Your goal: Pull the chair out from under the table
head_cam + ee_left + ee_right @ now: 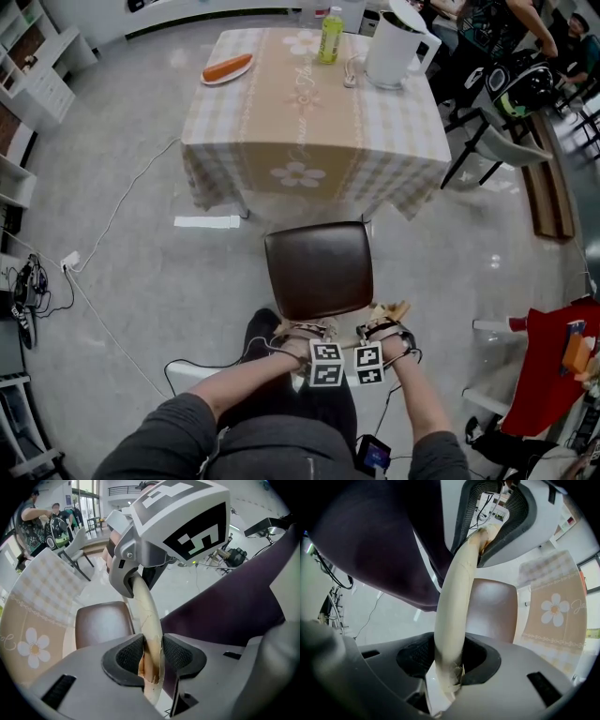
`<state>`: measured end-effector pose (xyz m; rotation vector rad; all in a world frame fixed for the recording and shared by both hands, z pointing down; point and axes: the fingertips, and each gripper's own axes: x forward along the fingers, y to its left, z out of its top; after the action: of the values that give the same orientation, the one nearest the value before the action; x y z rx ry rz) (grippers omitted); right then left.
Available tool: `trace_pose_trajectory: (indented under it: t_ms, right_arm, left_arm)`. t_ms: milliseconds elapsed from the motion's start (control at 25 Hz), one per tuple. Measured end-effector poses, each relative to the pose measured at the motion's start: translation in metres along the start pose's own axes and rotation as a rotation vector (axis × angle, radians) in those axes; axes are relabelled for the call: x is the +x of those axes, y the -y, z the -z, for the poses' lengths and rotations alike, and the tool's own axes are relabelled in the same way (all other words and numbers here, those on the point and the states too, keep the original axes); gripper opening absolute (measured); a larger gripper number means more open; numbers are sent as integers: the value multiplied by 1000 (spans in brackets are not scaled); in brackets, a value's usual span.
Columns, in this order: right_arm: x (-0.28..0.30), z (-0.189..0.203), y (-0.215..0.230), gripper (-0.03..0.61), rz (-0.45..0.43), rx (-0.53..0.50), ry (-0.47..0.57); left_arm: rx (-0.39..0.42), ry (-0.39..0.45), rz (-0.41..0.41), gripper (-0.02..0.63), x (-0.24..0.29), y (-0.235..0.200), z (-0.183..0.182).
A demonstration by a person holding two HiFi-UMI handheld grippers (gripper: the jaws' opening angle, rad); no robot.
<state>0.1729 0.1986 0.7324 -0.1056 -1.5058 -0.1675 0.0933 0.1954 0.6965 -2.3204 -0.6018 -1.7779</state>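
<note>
The chair [317,270] has a dark brown seat and stands just in front of the table [309,141], which wears a beige checked cloth with flowers. Its cream top rail [146,616] runs along the near edge of the seat. My left gripper [305,330] is shut on that rail, and the pads [129,656] press it from both sides. My right gripper [382,328] is shut on the same rail [452,616] a little to the right. The seat [494,609] and the cloth [555,616] show beyond the right gripper's jaws.
On the table stand a green bottle [330,36], a white jug [394,45] and a plate with an orange thing [228,68]. A white cable [122,202] crosses the floor at left. A grey chair [502,145] stands at right, a red item [553,366] lower right.
</note>
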Motion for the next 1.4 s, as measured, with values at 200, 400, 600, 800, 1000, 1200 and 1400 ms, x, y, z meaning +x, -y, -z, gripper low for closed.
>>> trace_pose_trajectory:
  t_ms: [200,400,600,800,1000,1200,1400]
  right_arm:
    - [1,-1,-4,133,-20,4,13]
    - [0,-1,-7,133,-61,-21,41]
    - [-3,-1,-9,133,-102,-51,63]
    - [-12,-2,-7,145,-157,-82,93]
    - [-32,0,-5,152,-189,-130,123]
    - [-62,3,13,153,-188,-94,178]
    - [-89,12,35,153,-182,17,239]
  left_arm:
    - [-8,9,32,143,0,2,0]
    - [-77,24,102,144,-2,1,-2]
    - [-103,26,172,145,-8,-1,0]
    - [-143,32,240,149,-18,-2,3]
    - [-140,2,309,152,-28,4,1]
    - [-133,-79,365,150,-50,6,19]
    - [-154,-17,413,147,-73,4,14]
